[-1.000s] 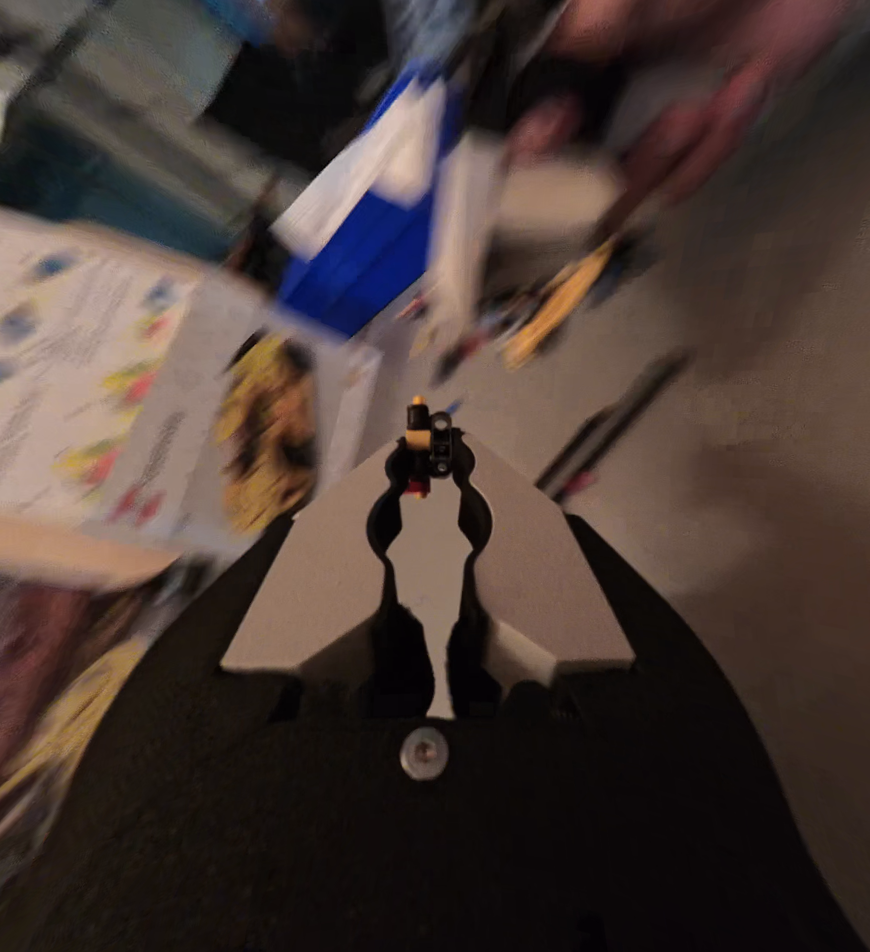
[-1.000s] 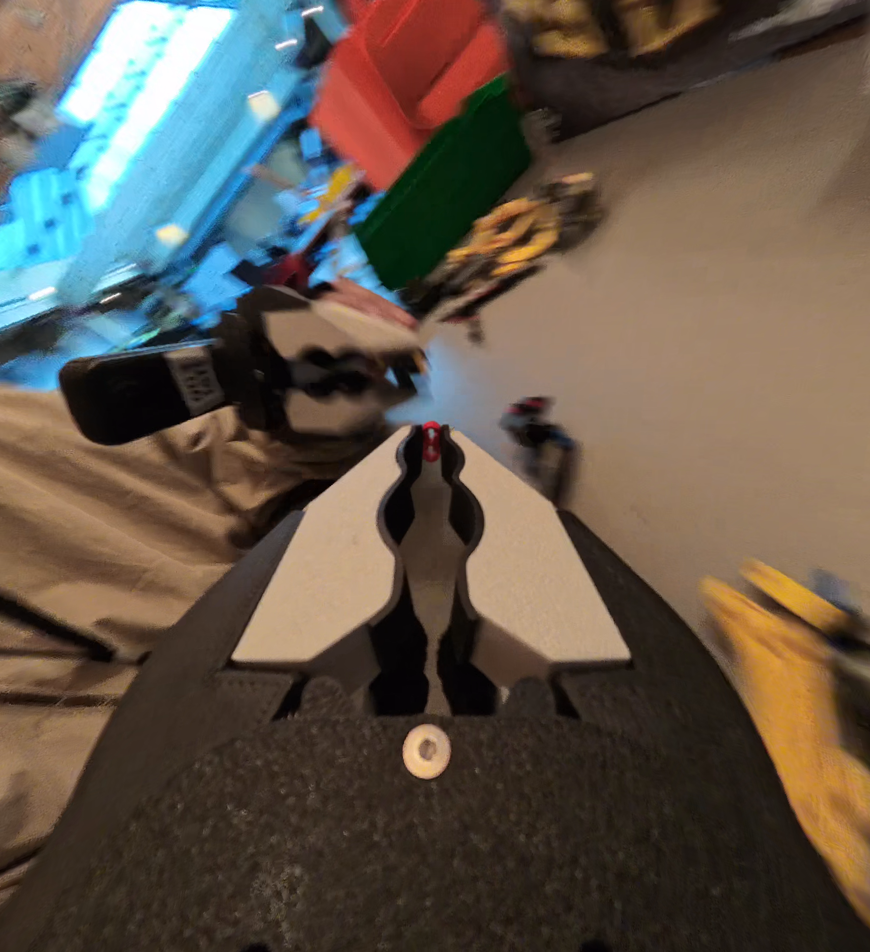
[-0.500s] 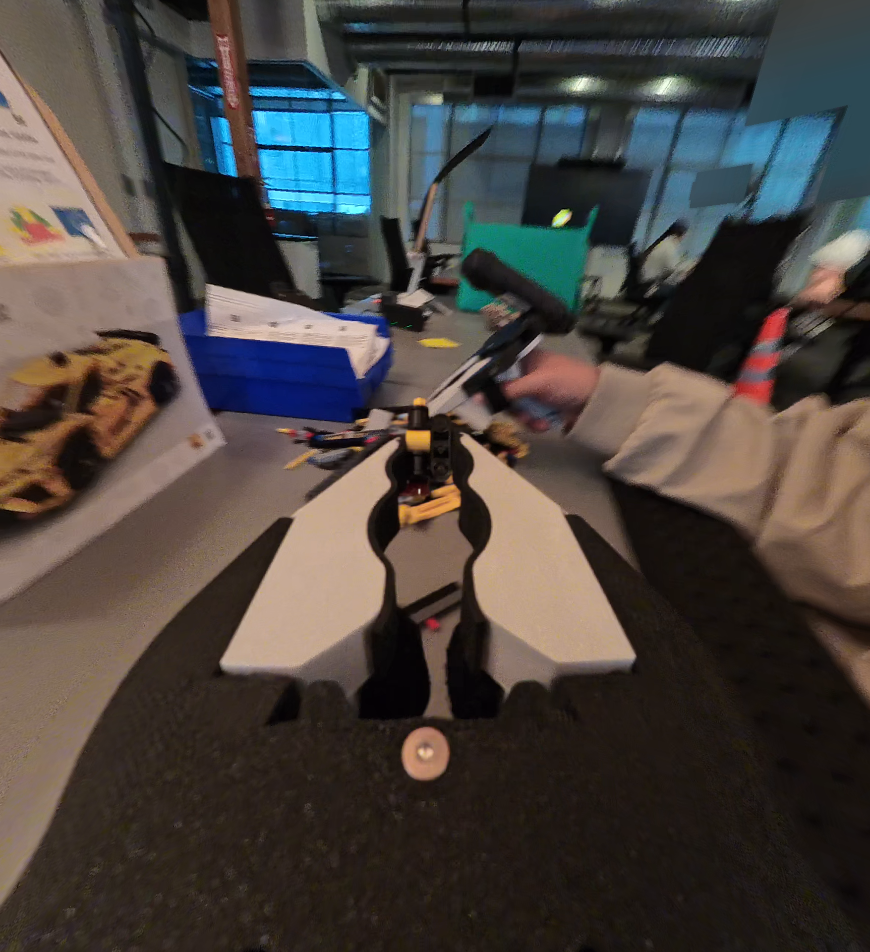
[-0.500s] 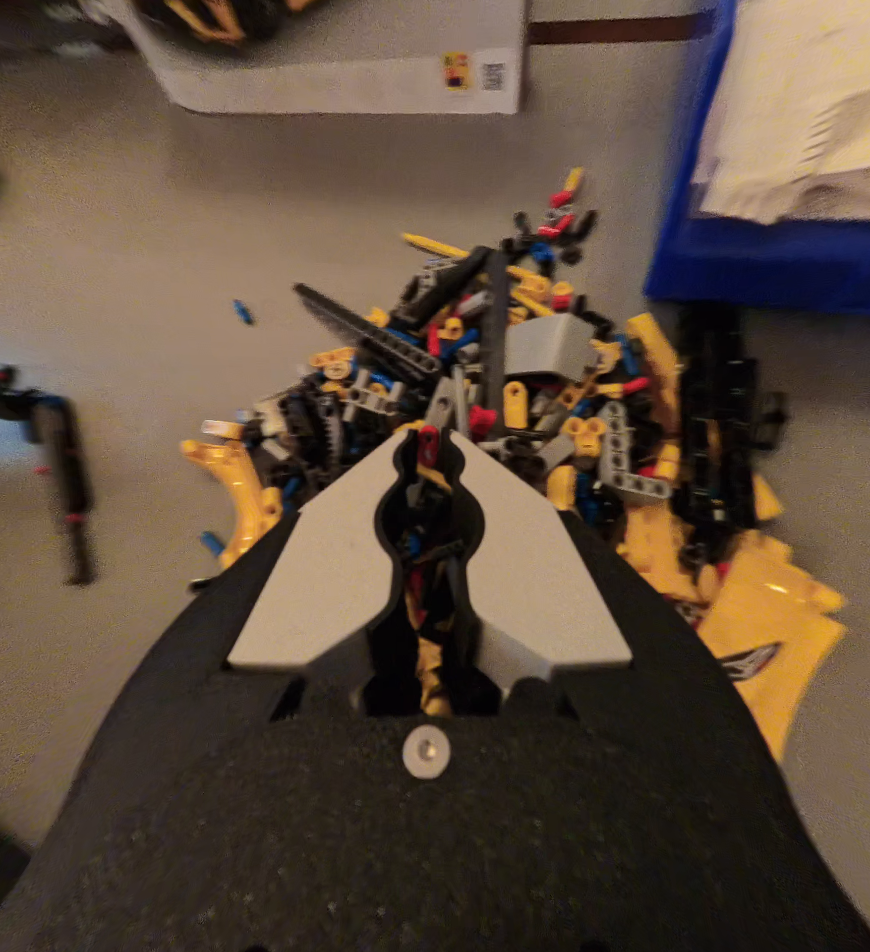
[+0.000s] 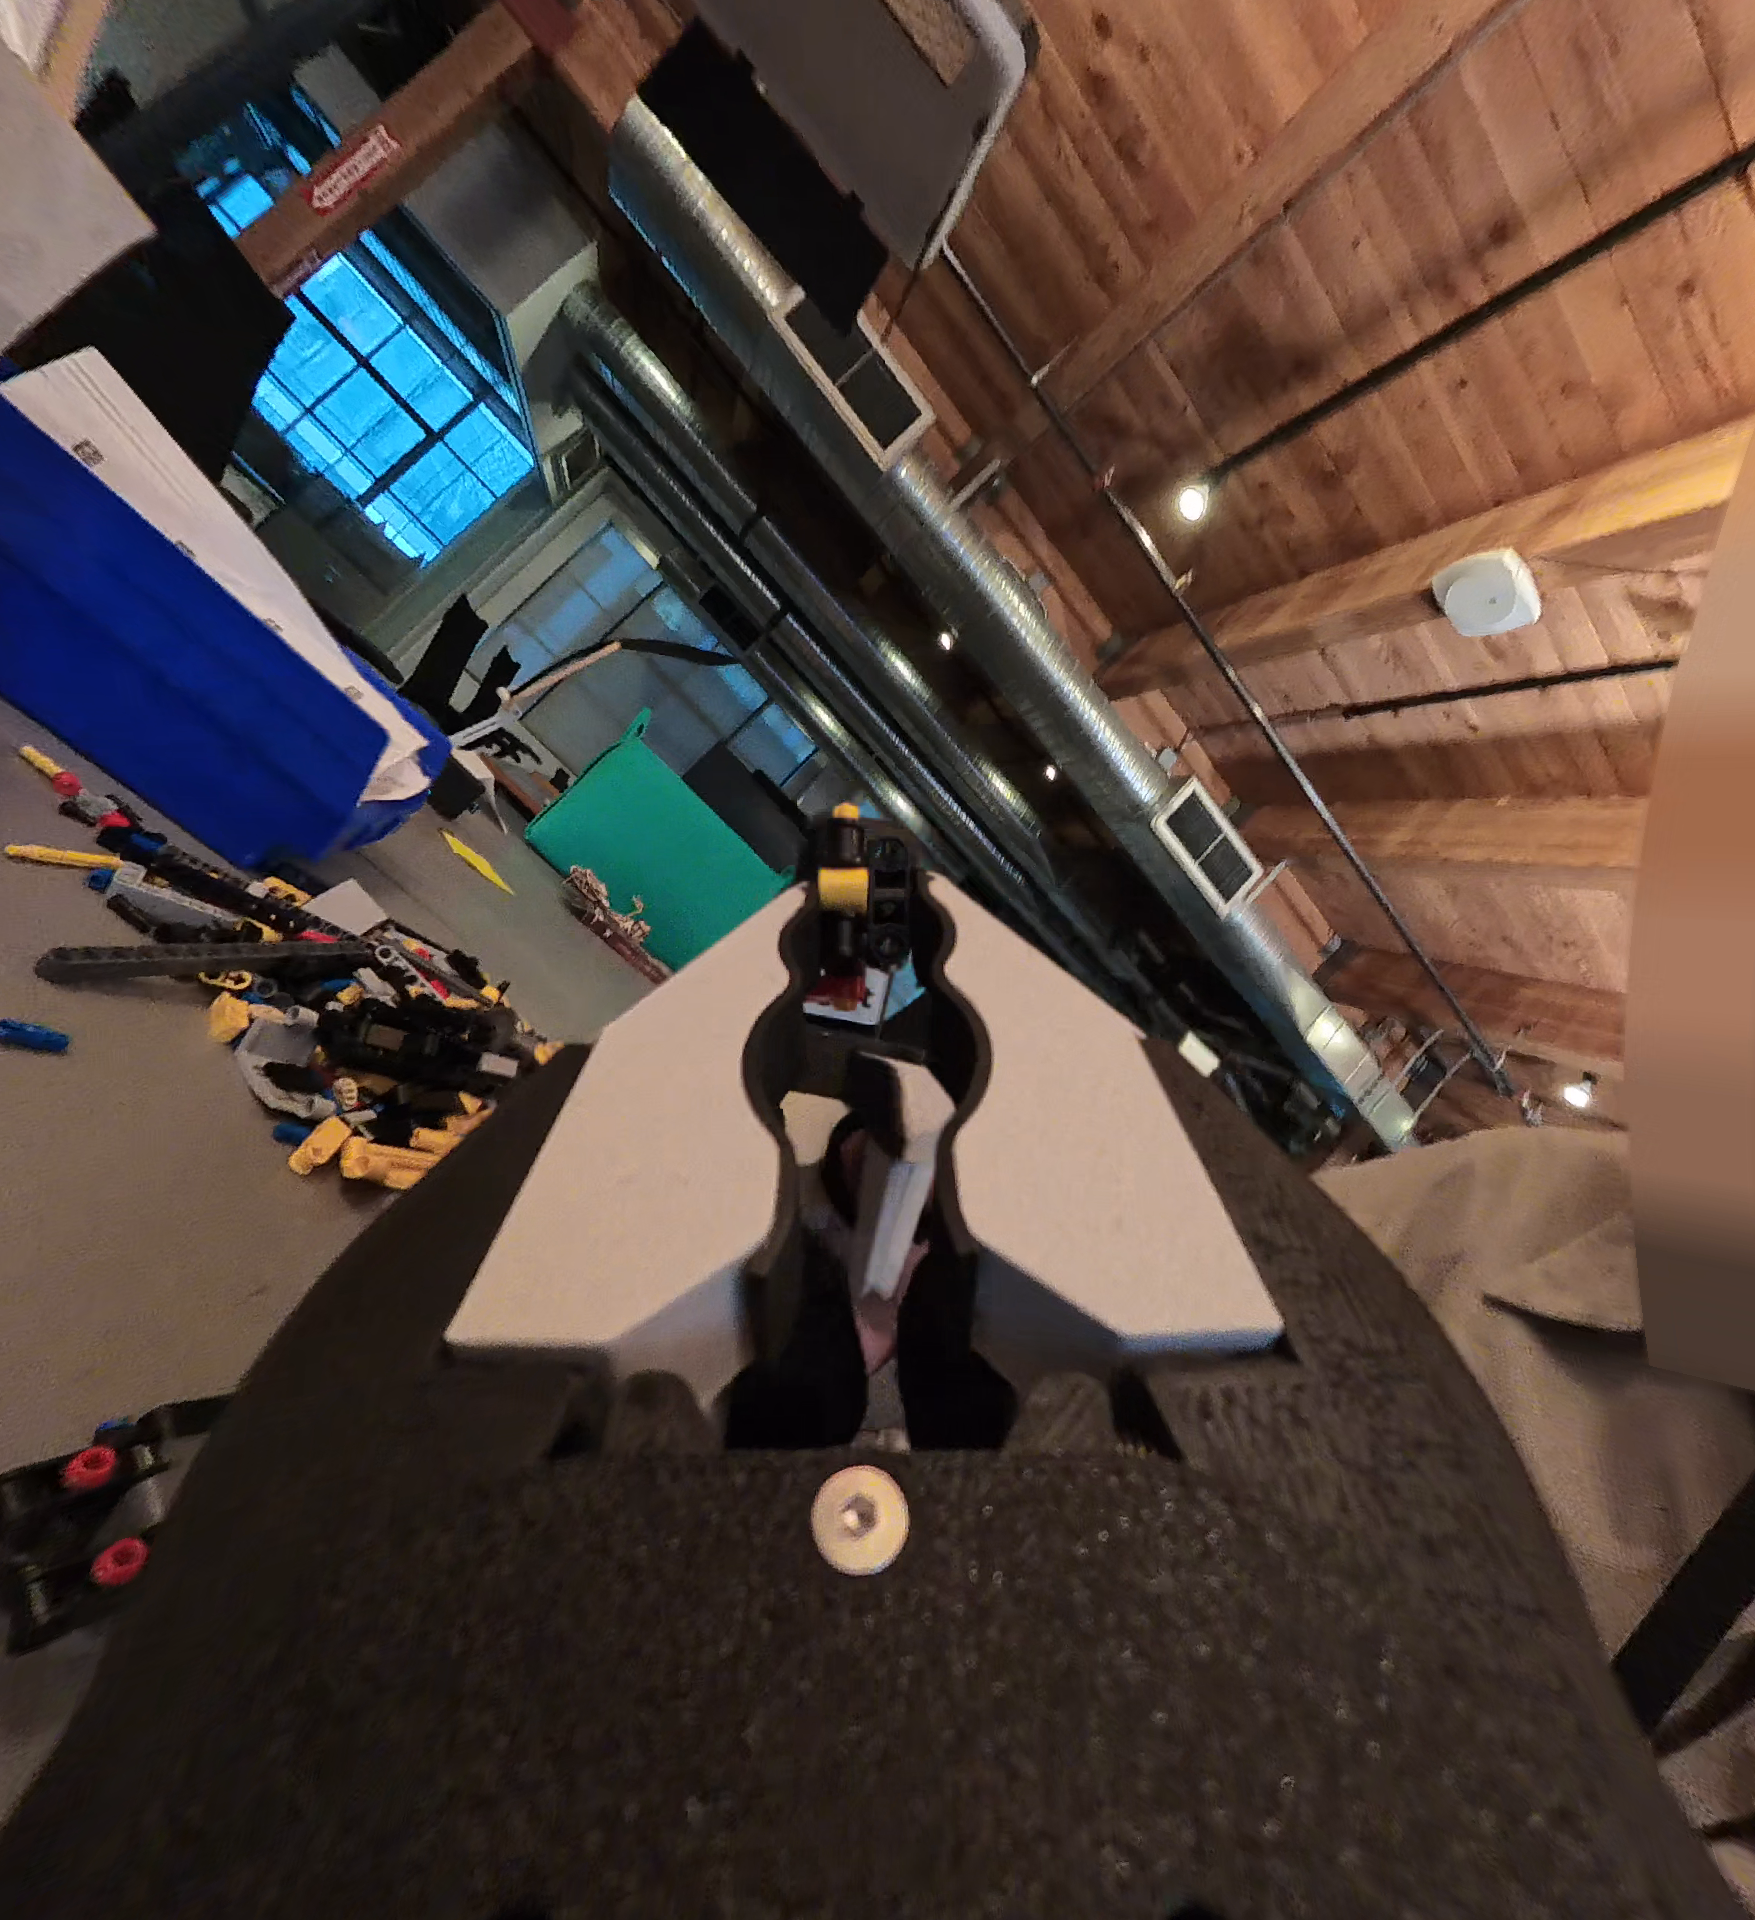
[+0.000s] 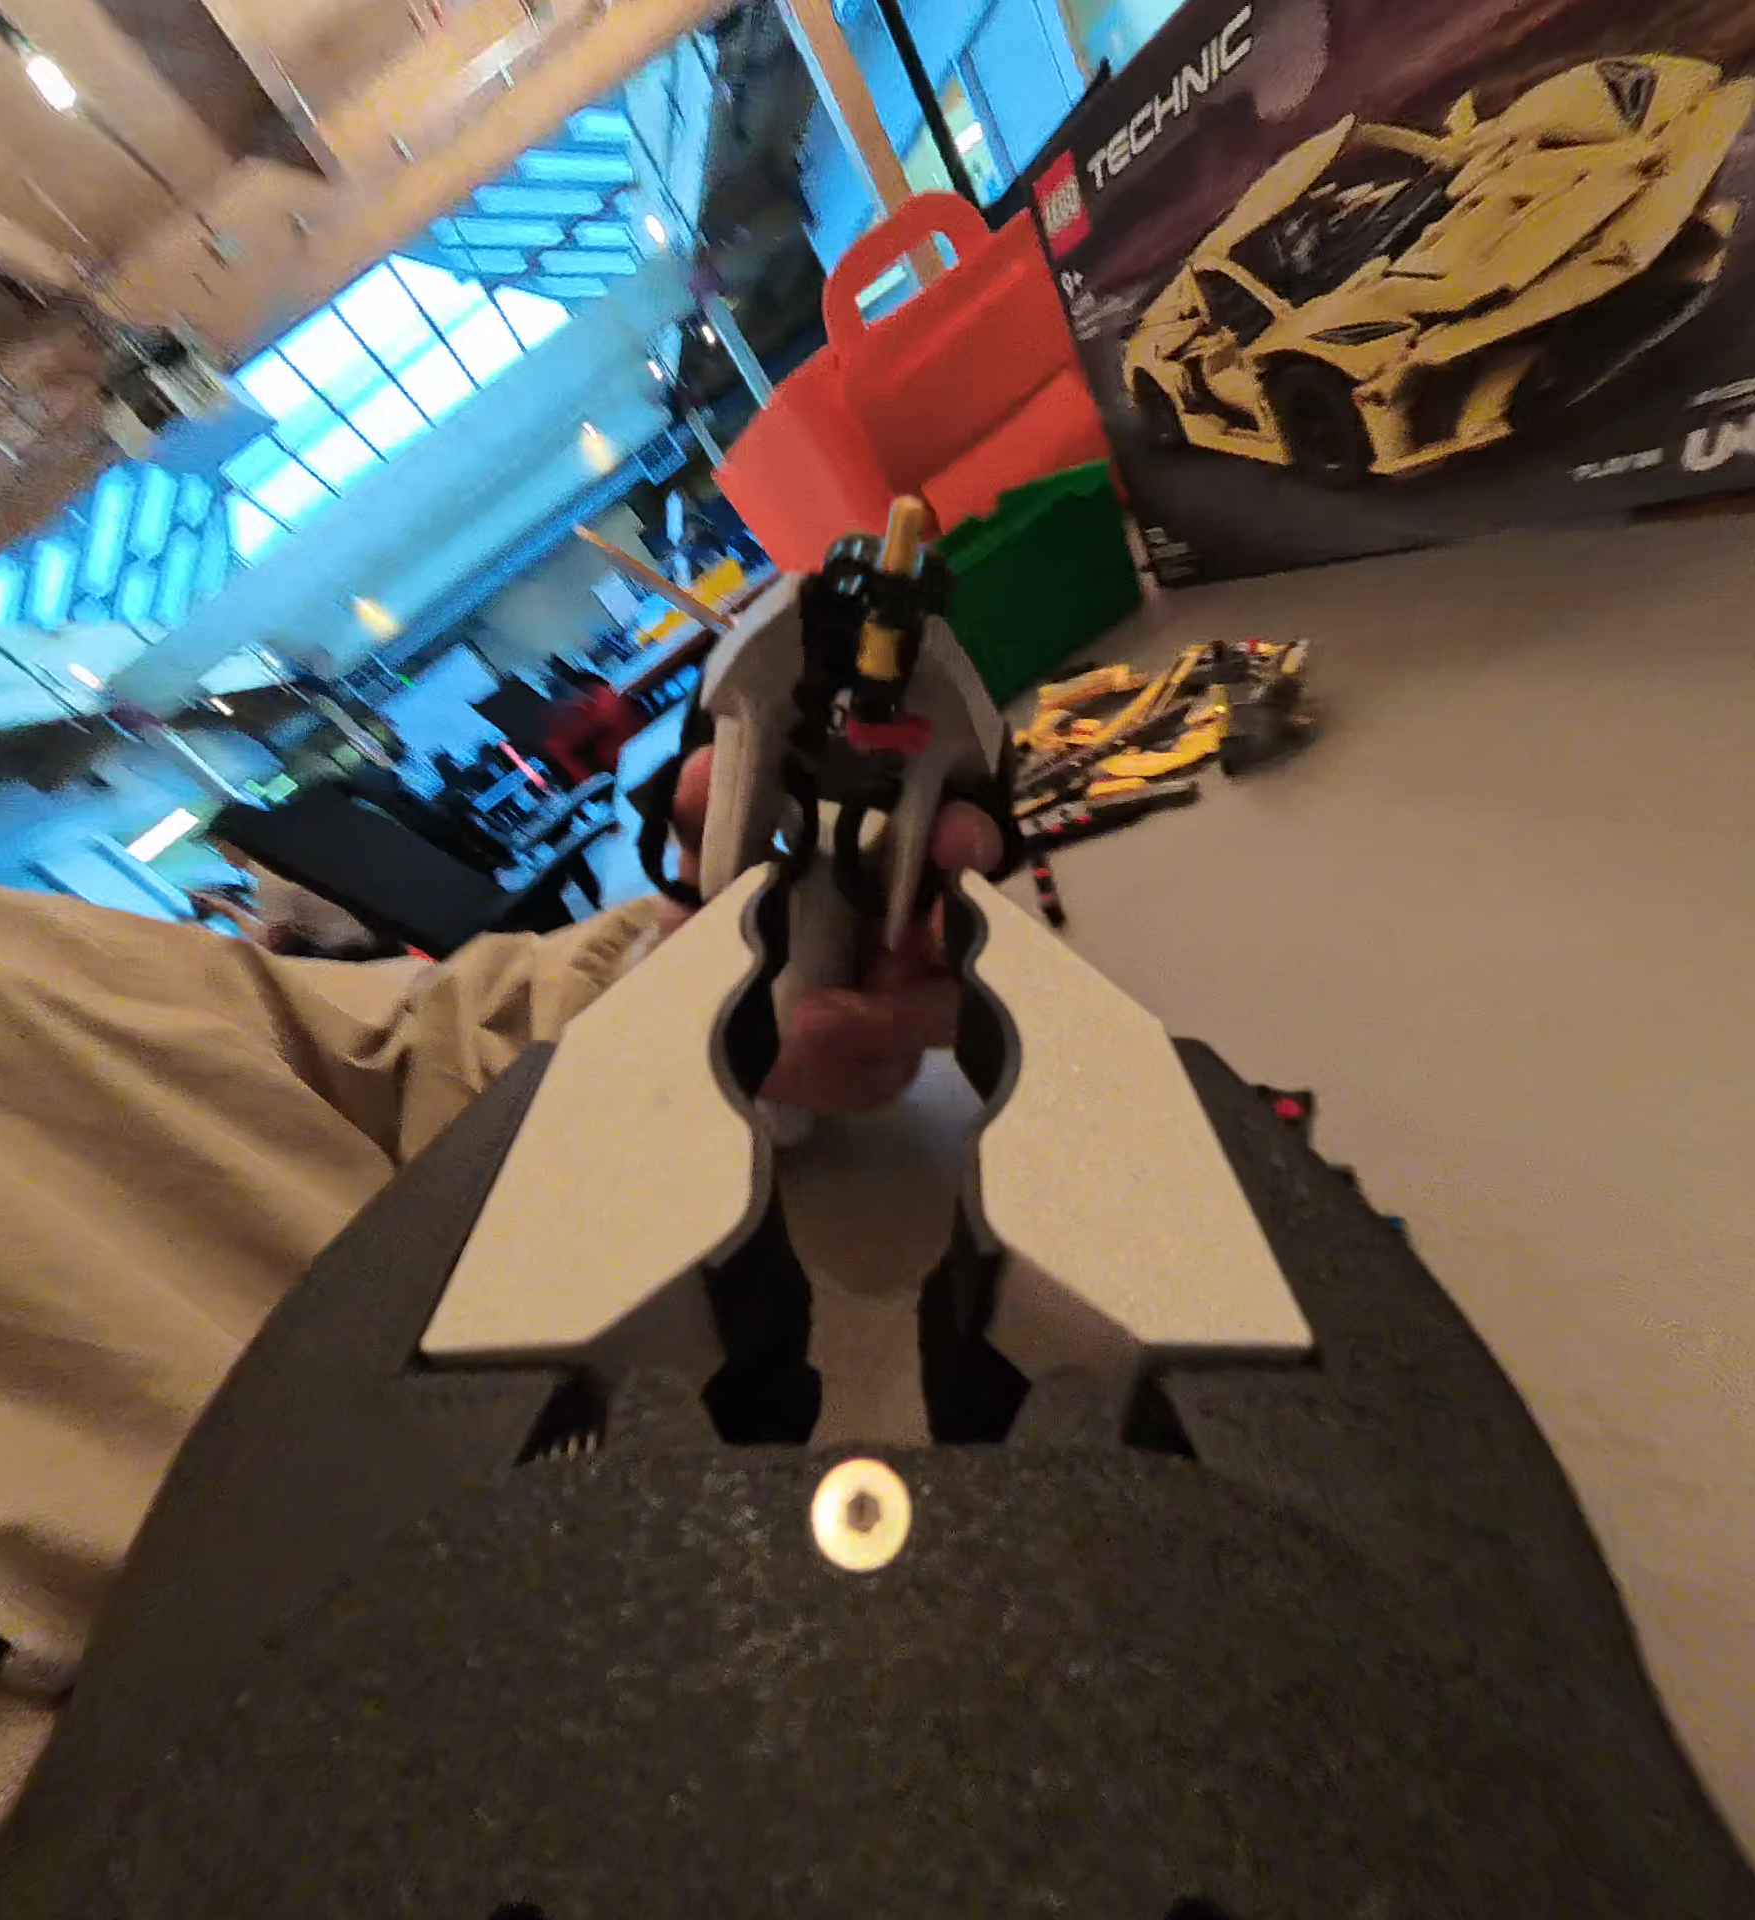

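My left tool (image 5: pixel 857 883) pinches a small black-and-yellow brick assembly (image 5: pixel 852 894) aloft. My right tool (image 6: pixel 862 904) stands narrowly parted, empty, just below it. Loose bricks (image 5: pixel 333 1029) litter the bench (image 5: pixel 73 1195).

Blue bin (image 5: pixel 125 634), teal bag (image 5: pixel 660 847), red bag (image 6: pixel 914 384), grey table (image 6: pixel 1475 935).

My right jaws' tips blend into the blurred left gripper (image 6: pixel 857 665); a black wheeled piece (image 5: pixel 62 1527) is cut off by my housing.
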`<act>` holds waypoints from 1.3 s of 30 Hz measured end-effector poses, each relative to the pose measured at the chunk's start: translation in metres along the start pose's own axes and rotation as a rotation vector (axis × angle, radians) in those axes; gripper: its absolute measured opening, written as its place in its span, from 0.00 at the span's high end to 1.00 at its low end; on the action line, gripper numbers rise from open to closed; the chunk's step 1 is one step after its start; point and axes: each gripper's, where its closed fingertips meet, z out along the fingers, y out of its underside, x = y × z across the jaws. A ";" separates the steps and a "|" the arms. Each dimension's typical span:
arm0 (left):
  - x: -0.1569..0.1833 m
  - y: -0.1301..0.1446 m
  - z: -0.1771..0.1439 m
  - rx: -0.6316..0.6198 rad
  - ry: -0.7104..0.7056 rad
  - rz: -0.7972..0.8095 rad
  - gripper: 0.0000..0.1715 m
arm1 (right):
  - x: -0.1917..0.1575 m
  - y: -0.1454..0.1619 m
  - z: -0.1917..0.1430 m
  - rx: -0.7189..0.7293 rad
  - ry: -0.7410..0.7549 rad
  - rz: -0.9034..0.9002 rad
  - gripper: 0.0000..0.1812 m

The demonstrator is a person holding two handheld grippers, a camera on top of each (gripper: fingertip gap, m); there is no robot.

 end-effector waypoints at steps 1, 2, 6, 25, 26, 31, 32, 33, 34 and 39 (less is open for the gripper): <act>0.000 0.002 0.001 -0.007 -0.008 0.015 0.91 | 0.000 -0.002 0.002 0.029 -0.015 0.038 0.85; -0.001 0.003 0.002 -0.005 -0.017 0.029 0.91 | -0.001 -0.007 0.001 0.058 -0.037 0.071 0.86; -0.001 0.014 0.007 -0.044 -0.012 0.037 0.91 | -0.002 -0.012 -0.004 0.104 -0.059 0.118 0.89; -0.006 0.026 0.007 -0.105 -0.060 0.108 0.92 | 0.003 -0.005 -0.010 0.035 -0.039 0.063 0.92; -0.007 0.025 0.007 -0.097 -0.064 0.116 0.92 | 0.004 -0.004 -0.009 0.036 -0.054 0.091 0.92; -0.011 0.024 0.008 -0.053 -0.059 0.117 0.92 | 0.007 0.000 -0.009 -0.010 -0.048 0.121 0.92; -0.010 0.017 0.008 -0.004 -0.054 0.106 0.92 | 0.007 0.001 -0.009 -0.030 -0.053 0.125 0.92; -0.009 -0.001 0.005 0.106 -0.056 0.109 0.91 | 0.006 0.019 -0.004 -0.146 -0.055 0.114 0.91; -0.008 -0.022 -0.001 0.205 -0.046 0.091 0.91 | 0.005 0.030 0.000 -0.175 -0.051 0.095 0.93; -0.010 -0.024 -0.007 0.062 -0.115 0.251 0.91 | 0.005 0.029 -0.004 -0.186 -0.017 0.046 0.92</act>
